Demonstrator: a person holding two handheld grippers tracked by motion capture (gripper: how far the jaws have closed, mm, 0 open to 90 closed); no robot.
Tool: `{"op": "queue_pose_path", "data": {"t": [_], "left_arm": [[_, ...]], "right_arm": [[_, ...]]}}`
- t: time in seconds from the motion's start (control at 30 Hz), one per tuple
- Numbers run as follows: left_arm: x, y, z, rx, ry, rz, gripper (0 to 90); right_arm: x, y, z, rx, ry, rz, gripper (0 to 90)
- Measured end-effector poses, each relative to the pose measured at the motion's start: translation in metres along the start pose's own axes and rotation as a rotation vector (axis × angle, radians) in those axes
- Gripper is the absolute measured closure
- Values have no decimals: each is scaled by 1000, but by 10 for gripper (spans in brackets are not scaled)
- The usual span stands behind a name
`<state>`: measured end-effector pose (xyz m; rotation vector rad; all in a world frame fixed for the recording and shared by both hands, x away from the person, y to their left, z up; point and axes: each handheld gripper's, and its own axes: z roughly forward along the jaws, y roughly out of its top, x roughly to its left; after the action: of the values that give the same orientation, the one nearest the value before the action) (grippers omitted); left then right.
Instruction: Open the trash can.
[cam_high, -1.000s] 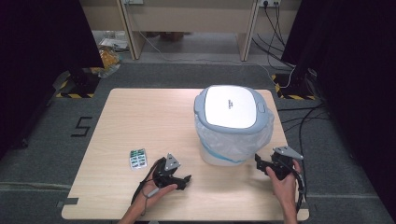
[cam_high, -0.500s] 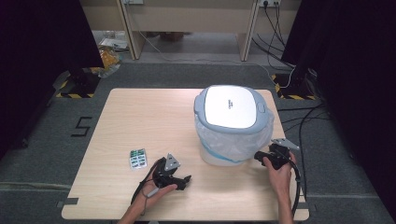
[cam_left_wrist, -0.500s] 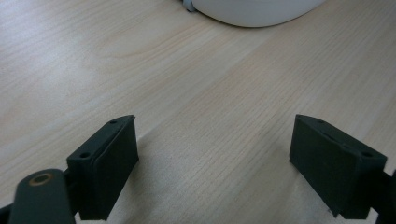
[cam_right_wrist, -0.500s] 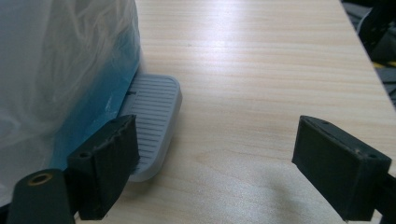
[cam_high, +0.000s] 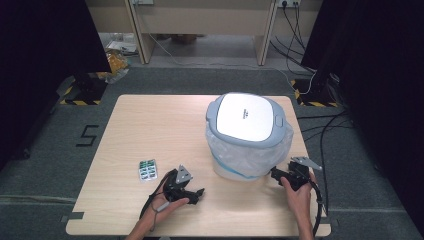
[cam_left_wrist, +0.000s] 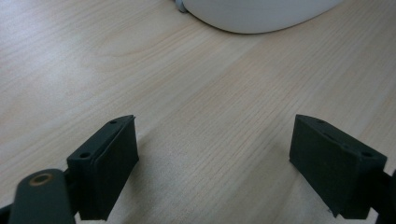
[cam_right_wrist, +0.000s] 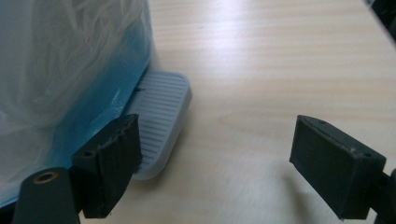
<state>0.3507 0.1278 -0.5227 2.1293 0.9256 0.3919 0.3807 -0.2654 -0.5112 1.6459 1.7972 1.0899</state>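
Right gripper (cam_high: 278, 174) is held at the near-right of the table (cam_high: 150, 125), jaws spread wide, nothing pinched. In the right gripper view (cam_right_wrist: 215, 158) its one jaw is seen just beside the ribbed grey pedal (cam_right_wrist: 161, 121) at the bin's foot; contact cannot be told.

Left gripper (cam_high: 195, 192) is held near the front edge, left of the bin, jaws also spread wide and empty over bare wood (cam_left_wrist: 210, 116). The bin's white base (cam_left_wrist: 257, 14) is seen beyond it, well apart.

Pedal bin (cam_high: 247, 137) stands right of centre, lid (cam_high: 247, 117) closed, contents hidden. A clear plastic liner (cam_high: 250, 155) is draped over its outside.

A blister pack (cam_high: 147, 170) lies flat on the table, left of the left gripper, near but apart.
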Motion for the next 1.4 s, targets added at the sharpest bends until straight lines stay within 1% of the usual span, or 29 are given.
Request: {"op": "queue_pose_path", "data": {"t": [0.1,0.2,0.27,0.3,0.33,0.37,0.43,0.5,0.53,0.57,0.63,0.67,0.73,0.77,0.8,0.83,0.9,0.97,1.03,1.07,1.13,1.17,1.23,1.33,1.37,1.4], "left_arm": [[0,0,0,0,3,0,146],[0,0,0,0,3,2,146],[0,0,0,-4,-4,-3,152],[1,0,-1,-9,-11,-7,154],[2,0,-1,-24,-17,-20,154],[4,1,-2,-51,-24,-44,153],[8,3,-1,-77,-38,-88,154],[9,6,1,-99,-39,-108,155],[9,6,1,-99,-39,-108,155],[8,8,1,-115,-30,-109,155],[7,10,2,-120,-23,-101,154],[7,14,3,-135,-7,-102,155],[9,19,5,-155,-3,-120,155],[9,20,5,-161,-2,-126,157],[9,20,5,-161,-2,-126,159],[10,23,8,-166,-1,-141,159],[11,24,9,-169,5,-156,159],[13,25,11,-167,-1,-171,159],[14,26,13,-164,-8,-184,158],[15,27,14,-163,-7,-185,158],[16,29,17,-167,-5,-195,158],[16,30,18,-170,-2,-198,158],[17,33,22,-168,5,-201,159],[19,37,26,-172,9,-220,160],[20,38,27,-172,12,-217,160],[20,39,28,-169,15,-212,160]], "right_arm": [[3,-7,-7,0,27,6,166],[8,-13,-14,14,51,-4,166],[12,-16,-18,14,54,-4,165],[14,-18,-20,12,52,-20,166],[17,-20,-22,13,49,-22,165],[18,-21,-24,14,44,-30,165],[23,-23,-28,16,35,-37,165],[26,-25,-30,17,28,-34,165],[28,-27,-30,13,26,-38,165],[29,-28,-31,13,24,-33,165],[32,-30,-33,15,30,-34,165],[34,-31,-34,20,32,-23,165],[36,-33,-35,19,39,-21,165],[39,-35,-36,22,43,-7,166],[39,-35,-36,22,43,-7,166],[45,-38,-38,28,49,-6,165],[52,-40,-40,26,44,-20,165],[60,-43,-43,8,19,-59,166],[65,-45,-44,-3,9,-73,166],[67,-46,-45,1,17,-71,165],[68,-47,-43,24,65,-54,177],[69,-47,-43,25,68,-40,176],[69,-46,-43,27,70,-39,177],[66,-44,-43,37,94,-22,176],[66,-44,-43,37,99,-19,178],[65,-43,-43,37,106,-29,189]]}}
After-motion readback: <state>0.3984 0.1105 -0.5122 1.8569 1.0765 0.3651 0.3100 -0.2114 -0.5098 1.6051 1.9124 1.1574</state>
